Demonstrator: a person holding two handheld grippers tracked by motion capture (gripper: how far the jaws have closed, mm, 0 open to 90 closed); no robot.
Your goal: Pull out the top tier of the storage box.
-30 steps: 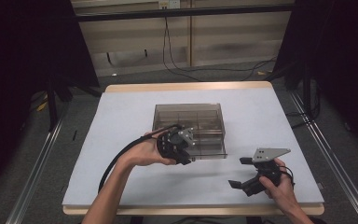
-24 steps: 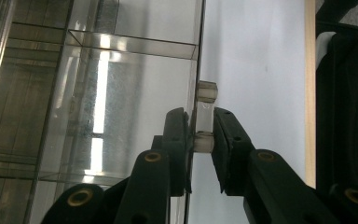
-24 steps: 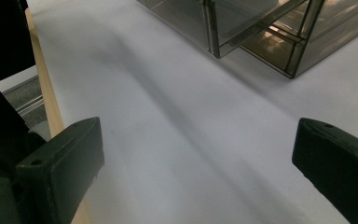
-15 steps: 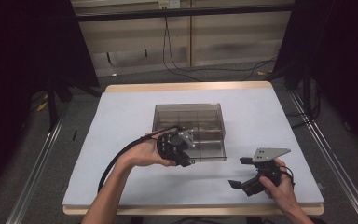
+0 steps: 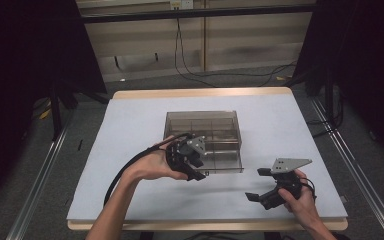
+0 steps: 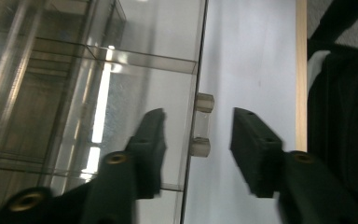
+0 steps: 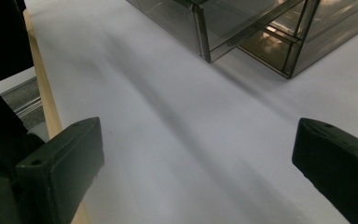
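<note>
Box (image 5: pixel 203 134): clear smoky plastic, glossy, smooth. Table (image 5: pixel 130 125): matt white top, pale wood edge. Left gripper (image 6: pixel 198 140): matt black pads, slightly rough; grey metal plate.

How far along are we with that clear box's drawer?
Done: the drawer of the clear box looks pulled partway out toward the person. In hand: the left gripper has just been opening; its jaws now stand apart around the small handle, not pressing it. Left: nothing shows inside yet; the right gripper waits open on the table.
</note>
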